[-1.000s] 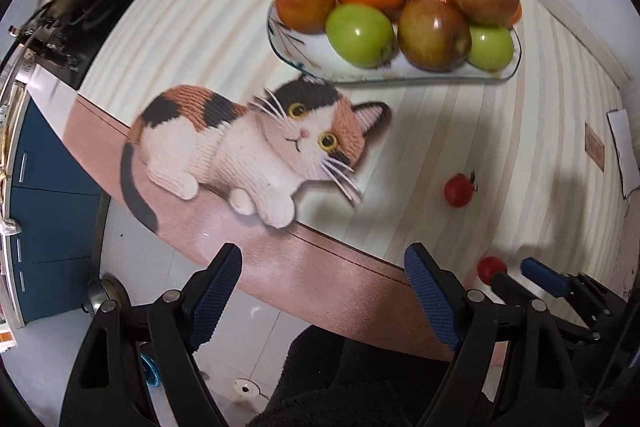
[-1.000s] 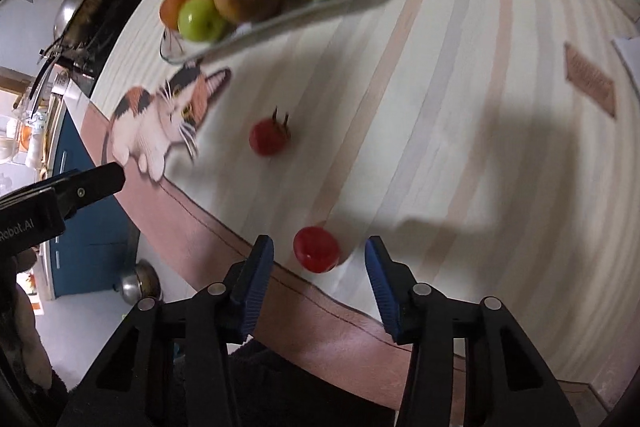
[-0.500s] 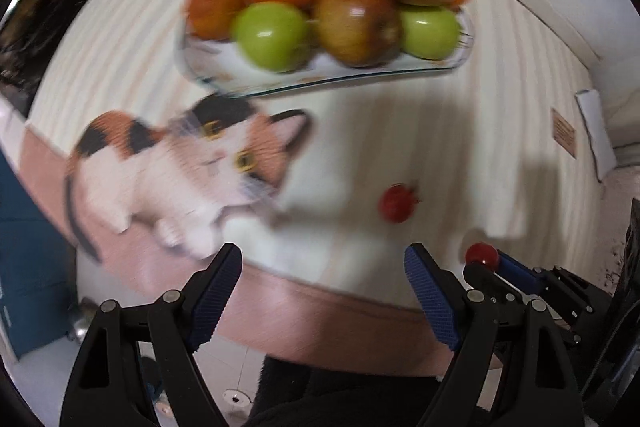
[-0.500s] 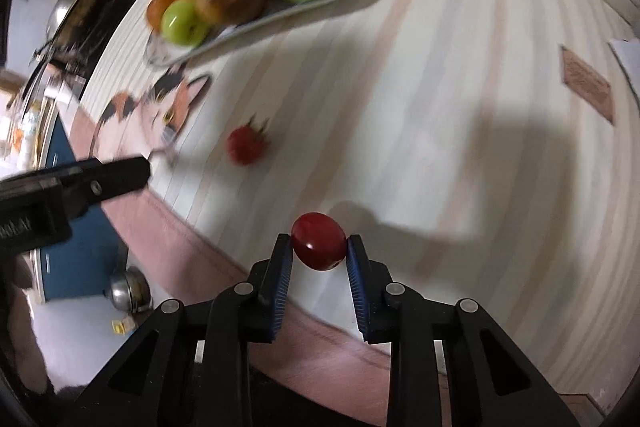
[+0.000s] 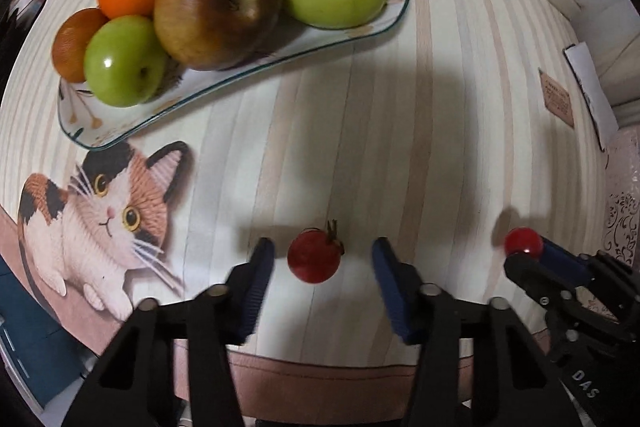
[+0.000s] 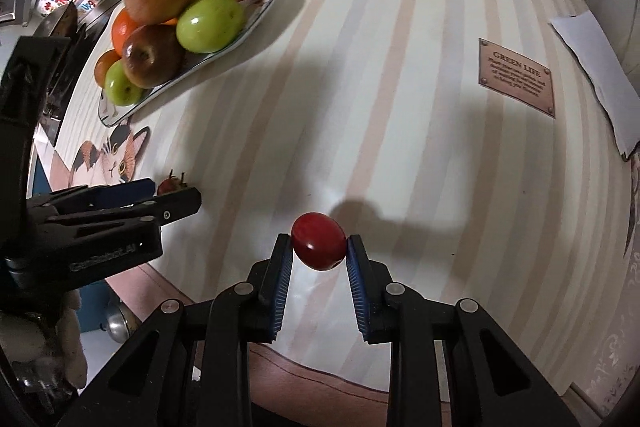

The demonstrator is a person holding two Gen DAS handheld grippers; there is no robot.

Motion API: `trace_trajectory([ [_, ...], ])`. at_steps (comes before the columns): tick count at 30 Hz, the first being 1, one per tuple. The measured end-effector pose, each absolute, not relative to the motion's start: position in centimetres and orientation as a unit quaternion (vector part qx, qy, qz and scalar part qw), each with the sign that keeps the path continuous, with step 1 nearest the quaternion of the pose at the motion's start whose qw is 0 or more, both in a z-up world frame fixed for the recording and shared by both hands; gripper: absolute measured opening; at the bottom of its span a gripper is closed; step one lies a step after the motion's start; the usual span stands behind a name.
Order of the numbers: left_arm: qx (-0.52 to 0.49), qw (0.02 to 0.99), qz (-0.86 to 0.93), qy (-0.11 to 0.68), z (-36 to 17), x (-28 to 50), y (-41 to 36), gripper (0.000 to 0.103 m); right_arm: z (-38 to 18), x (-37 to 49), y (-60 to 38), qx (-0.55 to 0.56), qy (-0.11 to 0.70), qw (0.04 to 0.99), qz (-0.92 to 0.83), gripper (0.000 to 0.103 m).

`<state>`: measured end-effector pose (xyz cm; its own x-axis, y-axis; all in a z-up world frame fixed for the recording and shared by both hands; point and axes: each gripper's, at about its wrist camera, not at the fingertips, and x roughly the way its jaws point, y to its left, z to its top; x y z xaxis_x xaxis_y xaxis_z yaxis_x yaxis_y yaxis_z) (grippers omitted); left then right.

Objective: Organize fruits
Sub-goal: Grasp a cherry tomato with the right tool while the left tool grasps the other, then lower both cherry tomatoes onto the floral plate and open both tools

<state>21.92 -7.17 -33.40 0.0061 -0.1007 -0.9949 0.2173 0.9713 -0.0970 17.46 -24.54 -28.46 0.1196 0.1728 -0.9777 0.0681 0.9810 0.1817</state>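
Right gripper (image 6: 319, 247) raised above the table (image 6: 400, 67), clamped on a smooth red tomato (image 6: 319, 246); left gripper (image 5: 323, 261) low, spread apart. Stemmed tomato (image 5: 314, 255) between its fingers, untouched; fruit plate (image 5: 240, 67) far left.

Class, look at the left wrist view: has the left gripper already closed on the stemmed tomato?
No, the left gripper is open, its fingers apart from the stemmed tomato lying between them.

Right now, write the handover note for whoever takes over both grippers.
Right gripper: shut on a smooth cherry tomato, held above the table.
Left gripper: open, fingers either side of the stemmed cherry tomato, which lies on the table, not yet gripped.
Plate: at the back left, piled with apples and oranges.
Done: one tomato picked up.
Left: probably close on the second, then carry both to the plate.
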Motion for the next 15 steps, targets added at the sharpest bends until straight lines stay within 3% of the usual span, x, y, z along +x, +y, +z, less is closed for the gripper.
trace_trajectory([
  [4, 0.036, 0.717, -0.105, 0.688, -33.5, 22.1, -7.4, 0.024, -28.2, 17.8, -24.5, 0.086, 0.662, 0.743, 0.036, 0.03],
  [15, -0.044, 0.745, -0.071, 0.662, -28.7, 22.7, -0.9, 0.024, -25.5, 20.8, -20.3, 0.075, 0.638, 0.76, 0.101, 0.03],
])
